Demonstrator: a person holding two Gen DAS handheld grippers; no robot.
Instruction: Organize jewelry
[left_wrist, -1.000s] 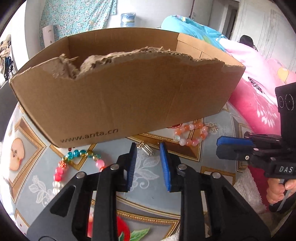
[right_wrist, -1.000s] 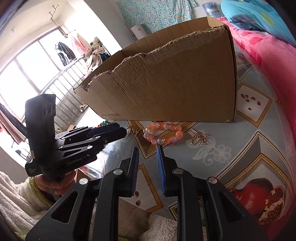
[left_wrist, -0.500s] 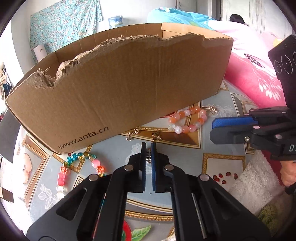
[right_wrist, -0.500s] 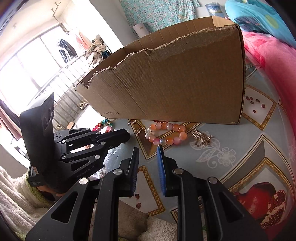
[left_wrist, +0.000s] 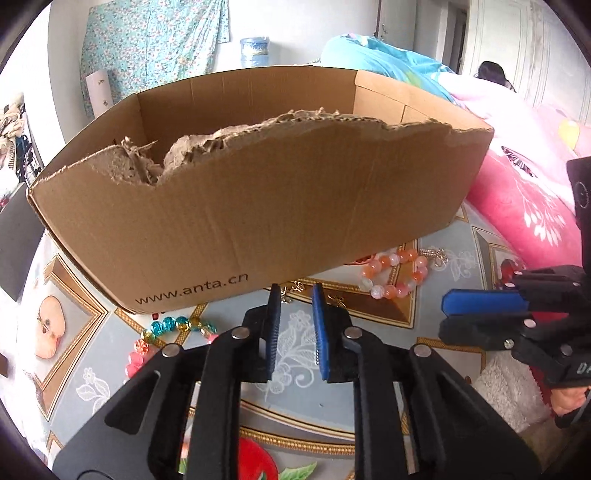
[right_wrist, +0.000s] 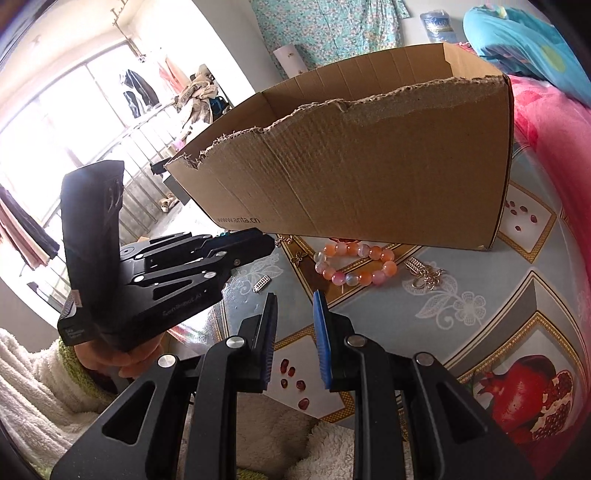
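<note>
Two claws hang empty, the left claw (left_wrist: 294, 295) opening, the right claw (right_wrist: 294, 302) parted, facing a torn cardboard box (left_wrist: 258, 206).

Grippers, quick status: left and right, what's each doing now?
Left tool: jaws opening, nothing between them; small silver charm lies on the table.
Right tool: open, empty.

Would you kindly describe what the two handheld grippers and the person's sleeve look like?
Both the left gripper and the right gripper are black, with silver rivets and ribbed blue pads inside flat fingers. Faint pale lettering marks the left gripper's side. The sleeve is fluffy white with a green cuff.
</note>
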